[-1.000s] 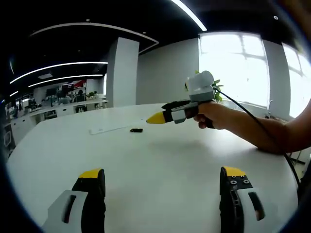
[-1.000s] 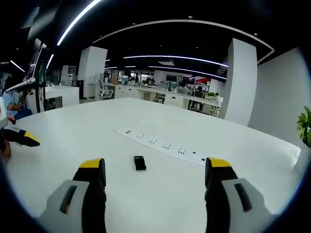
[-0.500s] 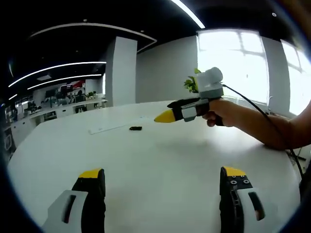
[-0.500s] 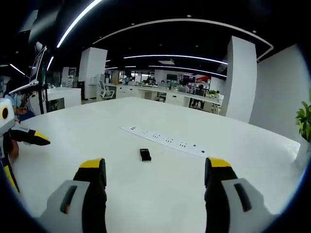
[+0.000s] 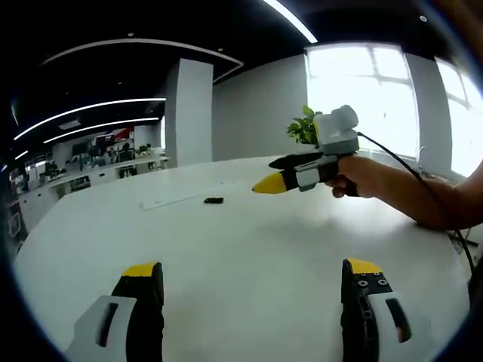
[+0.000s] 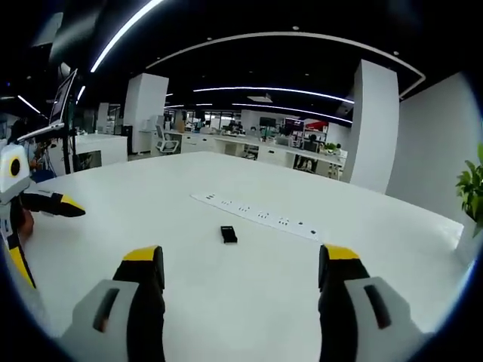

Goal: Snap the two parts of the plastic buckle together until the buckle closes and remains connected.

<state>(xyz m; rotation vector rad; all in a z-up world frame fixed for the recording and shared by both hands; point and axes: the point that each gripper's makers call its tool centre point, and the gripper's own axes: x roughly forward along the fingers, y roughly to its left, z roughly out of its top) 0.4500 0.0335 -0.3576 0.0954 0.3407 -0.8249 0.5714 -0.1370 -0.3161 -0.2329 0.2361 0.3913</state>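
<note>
A small black plastic buckle (image 6: 229, 234) lies flat on the white table (image 6: 249, 309), just in front of a white power strip (image 6: 260, 217). In the left gripper view the buckle (image 5: 213, 200) is far off, beside the strip (image 5: 170, 201). My right gripper (image 6: 241, 254) is open, its yellow-tipped jaws wide apart and short of the buckle, holding nothing. My left gripper (image 5: 253, 268) is also open and holds nothing above bare table (image 5: 249, 241). A hand holds the right gripper (image 5: 272, 175) above the table at the right of the left gripper view. The left gripper (image 6: 47, 234) enters the right gripper view from the left edge.
A potted plant (image 5: 303, 130) stands behind the hand near the bright windows. Office desks and chairs (image 6: 256, 147) fill the far background beyond the table's edge. A cable (image 5: 423, 204) trails from the right gripper along the person's arm.
In the left gripper view the right gripper has drifted to the right and slightly up. In the right gripper view the buckle and strip sit a little higher and the left gripper shows more.
</note>
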